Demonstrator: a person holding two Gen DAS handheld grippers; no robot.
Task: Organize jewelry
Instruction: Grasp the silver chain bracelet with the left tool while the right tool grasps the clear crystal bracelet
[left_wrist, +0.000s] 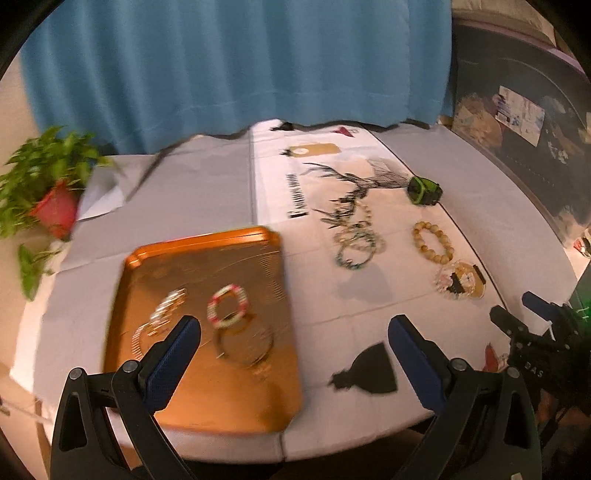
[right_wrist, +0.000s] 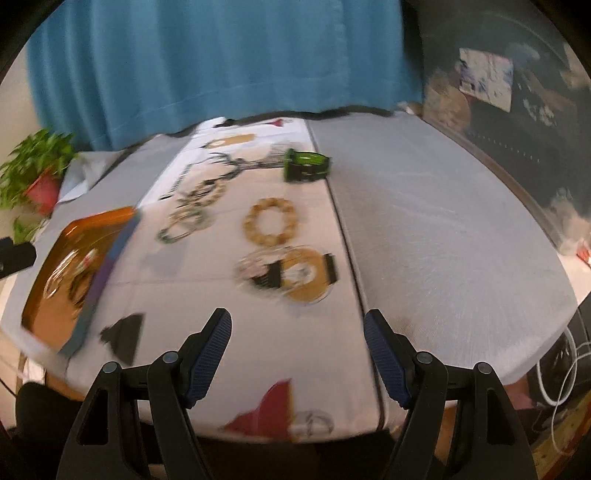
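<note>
Beaded bracelet (right_wrist: 270, 226) on bench (right_wrist: 443, 240): light, probably stretchy and slippery, best pinched across one bead strand; both tools (left_wrist: 294, 334) (right_wrist: 297, 334) apart, empty.

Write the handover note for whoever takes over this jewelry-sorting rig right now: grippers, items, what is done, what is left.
Left gripper: jaws open, empty, above the near edge of the orange tray.
Right gripper: jaws open, empty, just short of the loose pieces.
Done: red-and-white bracelet, plus several blurred rings and chains, lie in the tray.
Left on the cloth: tan bead bracelet, green bead bracelets, the clear-and-gold pile with black clasps, green watch.
</note>
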